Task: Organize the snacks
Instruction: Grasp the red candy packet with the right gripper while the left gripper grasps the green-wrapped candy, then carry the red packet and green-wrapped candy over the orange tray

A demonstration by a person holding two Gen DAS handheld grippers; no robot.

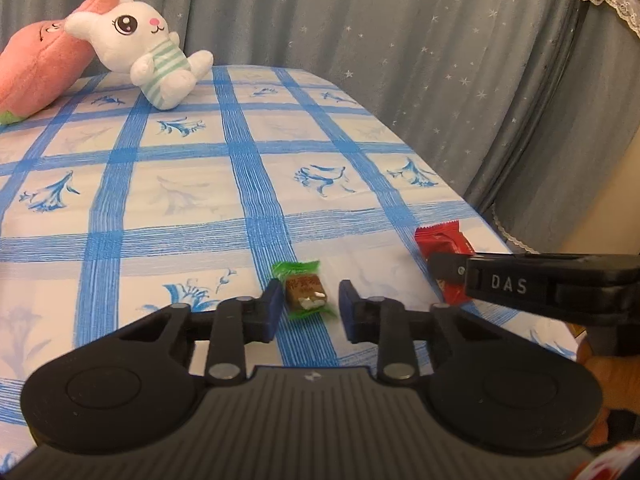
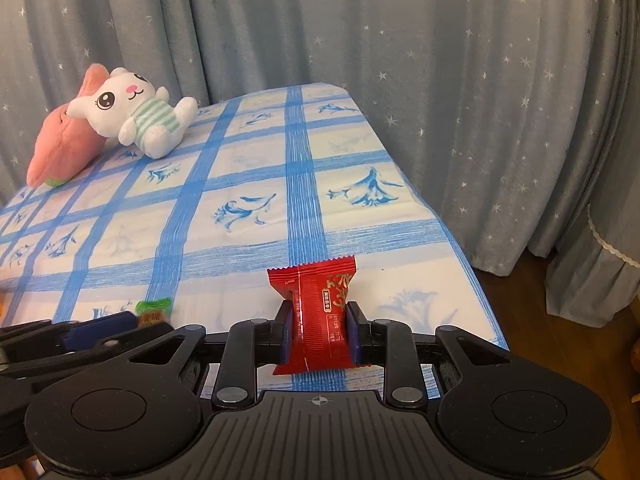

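Curtain: we see a grey-blue curtain (image 1: 400, 40) with small white stars hanging behind the whole scene, from nine o'clock round to three o'clock in both wrist views.
Tabletop: the tabletop (image 1: 180, 208) wears a white cloth with broad blue checks and blue flower prints; in the left wrist view its right edge runs from one o'clock down to four o'clock.
Pink plush: a pink plush cushion (image 1: 40, 68) lies at the far left corner, at ten o'clock in both views.
Rabbit: a white plush rabbit (image 1: 148, 48) in a green-striped top leans back against the pink plush cushion, touching it, just towards three o'clock of it.
Right tongs: we find the right tongs (image 2: 319, 312) clenched on the red packet, one blue pad pressing each side so that the wrapper pinches in between them.
Left tongs: the left tongs (image 1: 310, 292) stand released around the green candy; the pad at nine o'clock sits just beside the wrapper, and the pad at three o'clock is clearly apart from it.
Red packet: the red packet (image 2: 316, 300) stands upright in the right tongs near the right edge of the tabletop, its crimped end pointing to twelve o'clock.
Green candy: the green candy (image 1: 305, 292), a brown sweet in a green wrapper, lies on a blue stripe of the cloth near the front edge, at nine o'clock of the red packet.
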